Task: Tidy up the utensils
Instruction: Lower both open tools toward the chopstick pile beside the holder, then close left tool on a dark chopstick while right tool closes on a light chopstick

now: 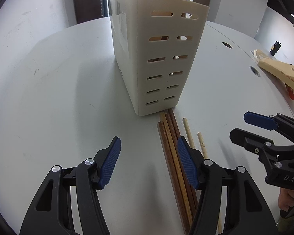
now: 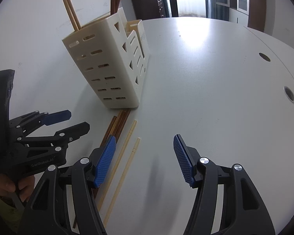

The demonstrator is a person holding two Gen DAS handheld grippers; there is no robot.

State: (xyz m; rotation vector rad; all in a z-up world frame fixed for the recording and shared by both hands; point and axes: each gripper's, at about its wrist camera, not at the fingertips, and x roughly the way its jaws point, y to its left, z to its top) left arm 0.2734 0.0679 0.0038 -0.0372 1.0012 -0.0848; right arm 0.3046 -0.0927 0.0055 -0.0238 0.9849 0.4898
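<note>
While both tongs hang spread and empty above the white table (image 1: 49,78), the left tongs (image 1: 148,162) and right tongs (image 2: 145,160) flank loose chopsticks: dark wooden chopsticks (image 1: 172,146) touching the foot of the cream slotted utensil holder (image 1: 158,58), two pale bamboo chopsticks (image 2: 127,152) just beside them.

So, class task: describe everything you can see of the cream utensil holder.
The holder is cream plastic, tall, standing upright on the white table. Its end wall has two columns of slots; its side shows triangular cutouts and stepped compartments. Chopsticks stand inside. Brown chopsticks on the table reach its base; whether they touch it is unclear. No gripper touches it.
</note>
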